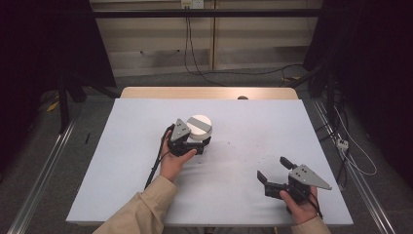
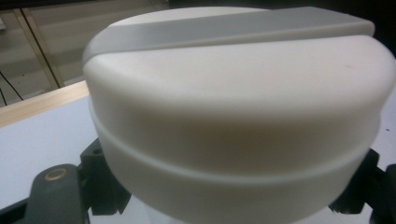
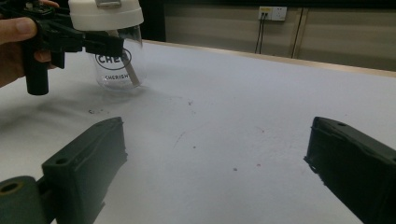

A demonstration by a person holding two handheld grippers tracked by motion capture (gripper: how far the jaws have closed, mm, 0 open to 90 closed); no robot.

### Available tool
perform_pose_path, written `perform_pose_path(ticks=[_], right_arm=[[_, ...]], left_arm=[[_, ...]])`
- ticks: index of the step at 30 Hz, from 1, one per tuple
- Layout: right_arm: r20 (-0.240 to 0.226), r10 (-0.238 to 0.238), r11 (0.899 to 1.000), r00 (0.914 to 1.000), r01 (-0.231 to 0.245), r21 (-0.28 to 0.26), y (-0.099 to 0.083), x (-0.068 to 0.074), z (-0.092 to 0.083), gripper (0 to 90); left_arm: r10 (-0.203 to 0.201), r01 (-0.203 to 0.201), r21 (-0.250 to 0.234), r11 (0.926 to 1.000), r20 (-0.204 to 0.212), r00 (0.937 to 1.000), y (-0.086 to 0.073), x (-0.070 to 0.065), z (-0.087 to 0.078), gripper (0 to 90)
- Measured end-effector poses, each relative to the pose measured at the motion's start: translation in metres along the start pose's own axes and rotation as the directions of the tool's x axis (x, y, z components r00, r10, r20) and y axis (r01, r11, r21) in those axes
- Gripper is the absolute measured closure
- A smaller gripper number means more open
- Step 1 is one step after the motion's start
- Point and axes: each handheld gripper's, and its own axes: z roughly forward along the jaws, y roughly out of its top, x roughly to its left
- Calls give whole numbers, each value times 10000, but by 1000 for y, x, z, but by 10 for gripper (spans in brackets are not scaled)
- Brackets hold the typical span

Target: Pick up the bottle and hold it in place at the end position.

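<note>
A: How is the left gripper (image 1: 195, 144) seen?

B: Its jaws are closed on the clear jar (image 3: 116, 70), just under the white lid (image 1: 199, 126). A grey bar is seen across the lid's top. The jar is held near the middle of the white table (image 1: 122, 165), a little left of centre, and its base is seen at or just above the surface; which cannot be told.

A: And the right gripper (image 1: 272, 168)?

B: Its jaws are spread wide and nothing is held between them. It is kept low near the table's front right edge, well apart from the jar.

A: Is anything printed on the jar?

B: Dark lettering is seen on the glass, partly hidden by a jaw.
</note>
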Motion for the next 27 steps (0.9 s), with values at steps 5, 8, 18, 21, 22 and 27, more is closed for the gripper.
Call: perform_pose_path(ticks=[5, 8, 18, 21, 22, 27], right_arm=[[36, 25, 10000, 10000, -25, -11, 0, -1, 0, 43], [26, 47, 10000, 10000, -47, 1, 0, -1, 0, 44], [-1, 7, 10000, 10000, -7, -11, 0, 0, 1, 44], [3, 21, 10000, 10000, -21, -18, 0, -1, 1, 44], [7, 60, 10000, 10000, -60, -6, 0, -1, 1, 44], [25, 101, 9999, 9999, -101, 13, -1, -2, 1, 44]], left_arm=[[-63, 63, 110, 9999, 9, 10000, -4, 3, 5, 184], [-142, 142, 121, 9998, 12, 9999, -5, 4, 6, 184], [-71, 67, 240, 9997, 150, 9999, -2, 6, 12, 184], [86, -90, 262, 9996, 181, 9998, 1, 6, 15, 184], [30, -36, 222, 9997, 239, 9997, 1, 6, 16, 185], [23, -29, 218, 9998, 280, 9996, -1, 4, 21, 184]])
